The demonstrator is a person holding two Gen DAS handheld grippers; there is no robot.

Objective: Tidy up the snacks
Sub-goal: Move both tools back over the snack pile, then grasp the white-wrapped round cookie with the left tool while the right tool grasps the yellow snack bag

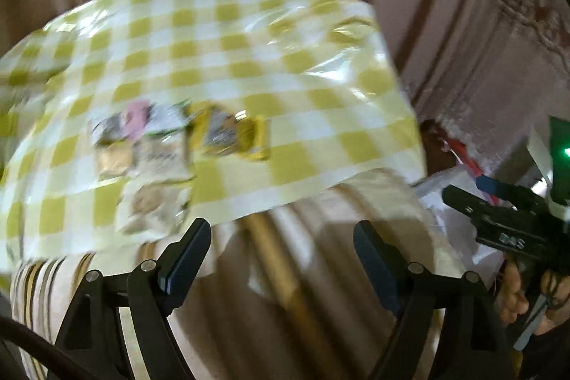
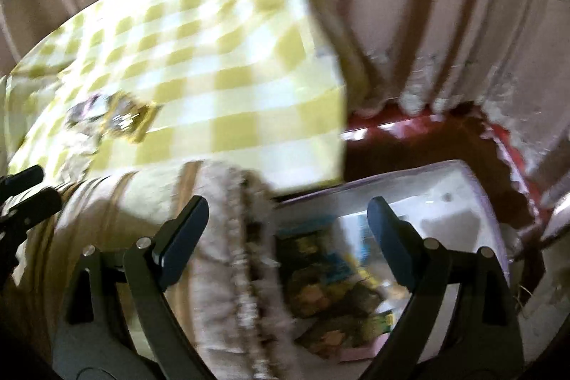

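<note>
Snacks [image 1: 167, 145] lie bunched on the yellow-checked tablecloth [image 1: 249, 59], more in a clear bin [image 2: 463, 187] beside the table, over a red floor [image 2: 409, 130]. Curtains [image 1: 445, 24] hang behind. Blur hides any print. Left gripper [image 1: 281, 255] and right gripper [image 2: 288, 230] both stand spread, empty.

Both wrist views look down, sharing the checked table [image 1: 221, 59].
</note>
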